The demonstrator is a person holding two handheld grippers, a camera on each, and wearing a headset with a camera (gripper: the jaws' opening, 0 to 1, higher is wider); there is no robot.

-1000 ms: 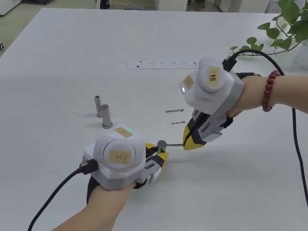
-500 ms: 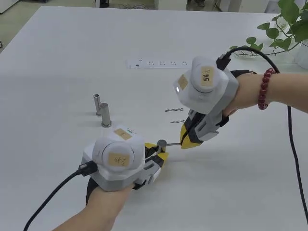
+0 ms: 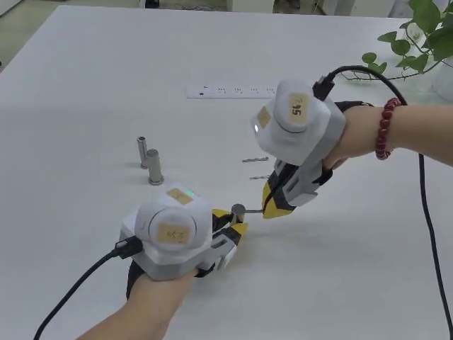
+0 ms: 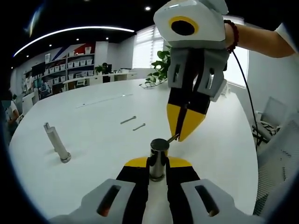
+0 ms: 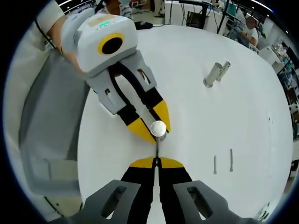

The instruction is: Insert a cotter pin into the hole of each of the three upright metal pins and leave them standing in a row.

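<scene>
The left gripper (image 3: 237, 225) clamps its jaws on an upright metal pin (image 4: 159, 154) standing on the white table (image 3: 92, 71). Just to the right of that pin, the right gripper (image 3: 271, 209) pinches a cotter pin (image 5: 157, 149) between closed jaws. The cotter pin lies level and its tip meets the metal pin's side near the top; whether it has entered the hole cannot be told. Two more metal pins (image 3: 155, 170) stand together to the left of and beyond the held pin. Two spare cotter pins (image 3: 255, 160) lie flat just beyond it, and a power strip (image 3: 230, 91) lies farther back.
</scene>
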